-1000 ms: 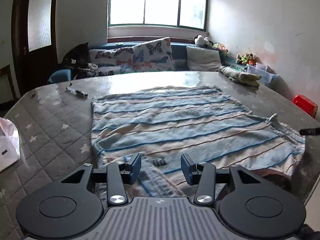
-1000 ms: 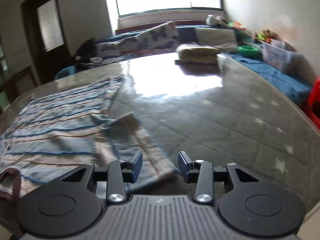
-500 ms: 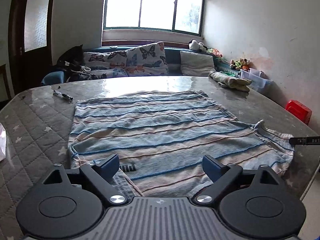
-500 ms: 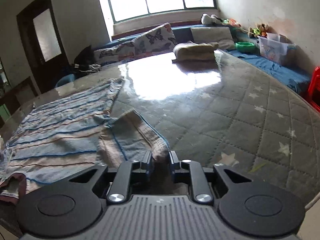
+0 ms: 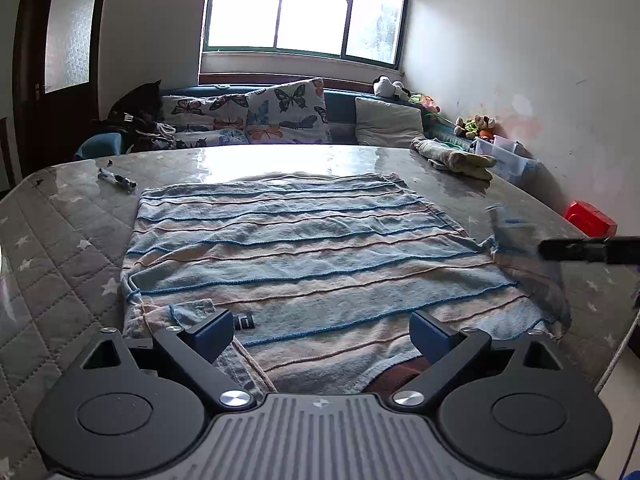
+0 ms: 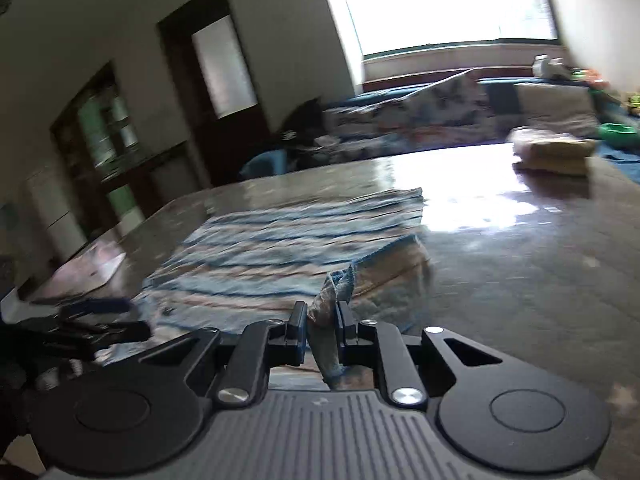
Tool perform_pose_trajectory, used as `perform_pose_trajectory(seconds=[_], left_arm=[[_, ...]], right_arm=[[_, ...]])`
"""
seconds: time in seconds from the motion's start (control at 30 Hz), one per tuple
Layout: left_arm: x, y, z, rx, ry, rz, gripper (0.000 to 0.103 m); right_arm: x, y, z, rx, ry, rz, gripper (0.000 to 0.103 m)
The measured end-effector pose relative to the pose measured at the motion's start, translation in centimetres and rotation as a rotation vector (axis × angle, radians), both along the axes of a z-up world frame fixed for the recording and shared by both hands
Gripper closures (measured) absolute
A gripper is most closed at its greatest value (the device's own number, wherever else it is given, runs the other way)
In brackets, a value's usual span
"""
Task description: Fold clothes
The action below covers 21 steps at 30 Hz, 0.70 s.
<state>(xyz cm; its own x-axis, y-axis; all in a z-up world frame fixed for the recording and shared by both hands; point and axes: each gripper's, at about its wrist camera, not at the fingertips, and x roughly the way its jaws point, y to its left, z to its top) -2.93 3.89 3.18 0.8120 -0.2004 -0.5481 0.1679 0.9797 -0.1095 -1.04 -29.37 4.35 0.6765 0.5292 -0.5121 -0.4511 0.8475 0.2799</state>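
I see the striped garment (image 5: 304,256) spread flat across the quilted worktop (image 5: 60,248), filling the middle of my left wrist view. My left gripper (image 5: 320,334) hangs over its near hem with the jaws spread wide, holding nothing. My right gripper (image 6: 322,330) is clamped on the garment's sleeve (image 6: 332,300), a bunched fold of cloth rising between its narrow jaws; that view is blurred. In the left view the sleeve lifts off the worktop at 3 o'clock. A folded cloth pile (image 5: 456,158) lies at 1 o'clock, well apart from the garment.
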Motion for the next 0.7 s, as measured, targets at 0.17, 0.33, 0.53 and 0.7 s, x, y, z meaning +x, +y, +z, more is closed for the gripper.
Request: perform_pose_trajectory(seconds=[0.17,0.33,0.53,0.7], left_arm=[[0.1,-0.1,-0.1,-0.003,0.004,-0.003,0.006],[0.3,-0.4,-0.3,0.001,0.013,-0.010,0.006],[0.8,-1.4,-0.2,0.007,0.016,-0.034,0.006],[1.6,-3.0,0.0,0.019,0.014,-0.071,0.006]], right_arm=[[0.8,2.9,-1.6,0.000,0.046,0.090,0.087],[0.9,2.8,-1.9,-0.008,0.071,0.109,0.080],[3.4,1.3,-1.0,-0.101,0.039,0.058,0.080],[7.1,1.8,-1.6,-0.199,0.023,0.044,0.080]])
